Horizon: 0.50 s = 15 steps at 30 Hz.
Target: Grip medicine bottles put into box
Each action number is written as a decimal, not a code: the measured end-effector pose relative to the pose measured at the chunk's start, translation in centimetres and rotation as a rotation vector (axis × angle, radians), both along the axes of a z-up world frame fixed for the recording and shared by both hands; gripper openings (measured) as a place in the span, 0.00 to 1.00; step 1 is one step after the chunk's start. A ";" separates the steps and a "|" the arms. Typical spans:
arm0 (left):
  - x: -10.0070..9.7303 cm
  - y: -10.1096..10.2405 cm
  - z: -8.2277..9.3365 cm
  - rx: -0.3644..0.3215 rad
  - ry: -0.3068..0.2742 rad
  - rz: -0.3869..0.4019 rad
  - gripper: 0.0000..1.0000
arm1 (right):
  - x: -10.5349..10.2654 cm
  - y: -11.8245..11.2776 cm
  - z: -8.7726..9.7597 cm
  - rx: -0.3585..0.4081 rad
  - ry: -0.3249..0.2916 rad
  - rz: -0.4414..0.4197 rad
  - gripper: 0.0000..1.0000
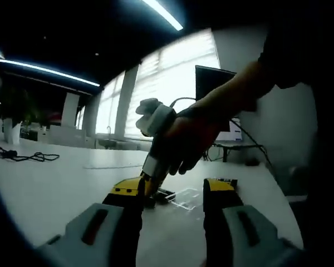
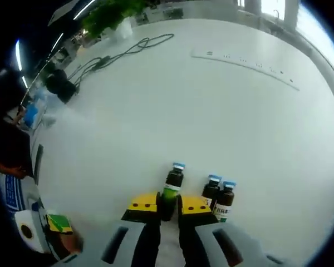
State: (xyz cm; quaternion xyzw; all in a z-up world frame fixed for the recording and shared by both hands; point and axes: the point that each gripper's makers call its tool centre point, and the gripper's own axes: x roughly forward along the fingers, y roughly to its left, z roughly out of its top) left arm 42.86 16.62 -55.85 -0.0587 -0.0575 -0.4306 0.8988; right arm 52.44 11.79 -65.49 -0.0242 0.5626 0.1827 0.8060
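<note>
In the right gripper view my right gripper (image 2: 168,208) is shut on a dark medicine bottle (image 2: 174,182) with a blue cap and green label, standing upright on the white table (image 2: 211,111). Two more blue-capped bottles (image 2: 219,196) stand side by side just right of it, touching each other. My left gripper (image 1: 172,192) is open with nothing between its yellow-tipped jaws. Ahead of it a hand (image 1: 183,144) holds the right gripper (image 1: 151,172), tip down on the table. A clear flat box (image 1: 183,198) lies beside that tip.
A black cable (image 2: 122,51) and a white power strip (image 2: 245,68) lie across the far table. A plant (image 2: 111,14) stands at the back. A dark monitor (image 1: 211,83) sits by the bright windows. A person's sleeve (image 2: 11,150) is at the left edge.
</note>
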 end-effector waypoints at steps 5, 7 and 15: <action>-0.2 -0.2 -0.1 0.011 -0.006 -0.006 0.34 | 0.1 -0.2 -0.1 0.014 0.004 -0.012 0.07; -0.1 -0.2 -0.1 0.009 -0.004 -0.006 0.34 | 0.1 -0.2 -0.1 0.022 0.004 -0.013 0.07; -0.1 -0.5 -0.2 0.019 -0.007 -0.009 0.34 | 0.1 -0.7 0.3 0.074 0.005 -0.042 0.07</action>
